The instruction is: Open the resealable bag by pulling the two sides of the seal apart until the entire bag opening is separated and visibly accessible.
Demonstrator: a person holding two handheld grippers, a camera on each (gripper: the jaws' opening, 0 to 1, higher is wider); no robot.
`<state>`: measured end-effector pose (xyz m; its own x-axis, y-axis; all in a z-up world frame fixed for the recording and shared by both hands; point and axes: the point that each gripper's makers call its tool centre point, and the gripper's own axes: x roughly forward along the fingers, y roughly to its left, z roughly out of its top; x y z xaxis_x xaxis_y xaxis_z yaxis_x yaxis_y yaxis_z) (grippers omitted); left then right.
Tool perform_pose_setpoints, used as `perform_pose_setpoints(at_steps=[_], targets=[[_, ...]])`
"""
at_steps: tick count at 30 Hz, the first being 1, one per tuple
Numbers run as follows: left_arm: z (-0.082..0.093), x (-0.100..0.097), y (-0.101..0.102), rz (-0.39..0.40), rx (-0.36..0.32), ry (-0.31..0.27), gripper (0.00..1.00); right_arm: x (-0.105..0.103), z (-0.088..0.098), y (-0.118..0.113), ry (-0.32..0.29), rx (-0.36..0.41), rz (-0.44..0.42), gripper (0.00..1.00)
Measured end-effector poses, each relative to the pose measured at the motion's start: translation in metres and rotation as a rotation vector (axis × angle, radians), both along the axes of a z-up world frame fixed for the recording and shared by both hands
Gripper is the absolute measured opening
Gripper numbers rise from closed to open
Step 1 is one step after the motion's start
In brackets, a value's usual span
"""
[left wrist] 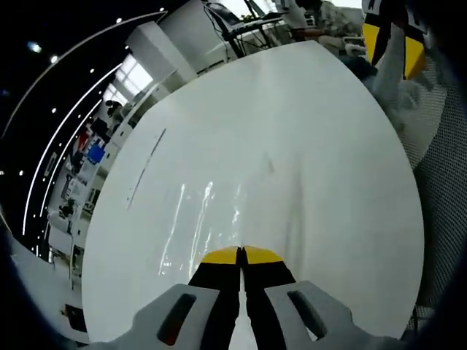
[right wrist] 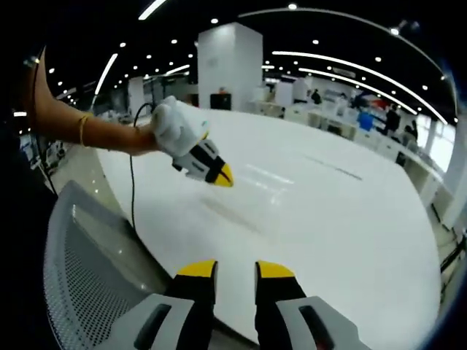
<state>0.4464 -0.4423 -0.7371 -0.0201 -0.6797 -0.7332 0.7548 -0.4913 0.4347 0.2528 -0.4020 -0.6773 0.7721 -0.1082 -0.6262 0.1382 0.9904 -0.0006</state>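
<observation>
The left gripper [left wrist: 241,255] is clenched on the near edge of the clear bag [left wrist: 211,222], which lies flat on the white table [left wrist: 306,146]. The right gripper [right wrist: 236,270] hovers released over the table's [right wrist: 350,219] edge, its 2 jaws apart, beside a mesh chair [right wrist: 80,270].

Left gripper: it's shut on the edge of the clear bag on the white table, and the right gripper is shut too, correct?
Not quite. The left gripper is shut on the clear bag on the white table, as the left gripper view shows. But the right gripper is open: the right gripper view shows a gap between its fingers, holding nothing.
</observation>
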Motion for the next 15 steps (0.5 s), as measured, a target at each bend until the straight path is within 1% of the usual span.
perform_pose_setpoints(at_steps=[5, 8, 13, 15], targets=[[-0.001, 0.003, -0.001, 0.006, -0.003, 0.007, 0.0, 0.0, 0.0, -0.001, -0.004, 0.003, -0.011, 0.17], [-0.002, 0.003, 0.004, 0.015, 0.006, 0.014, 0.0, 0.0, 0.001, 0.0, -0.01, 0.012, -0.016, 0.18], [-0.001, 0.001, 0.011, 0.021, 0.0, 0.025, 0.02, -0.001, 0.0, 0.0, -0.01, 0.019, -0.032, 0.26], [0.0, 0.001, 0.012, 0.023, -0.008, 0.027, 0.03, -0.002, -0.001, 0.0, -0.01, 0.035, -0.044, 0.29]])
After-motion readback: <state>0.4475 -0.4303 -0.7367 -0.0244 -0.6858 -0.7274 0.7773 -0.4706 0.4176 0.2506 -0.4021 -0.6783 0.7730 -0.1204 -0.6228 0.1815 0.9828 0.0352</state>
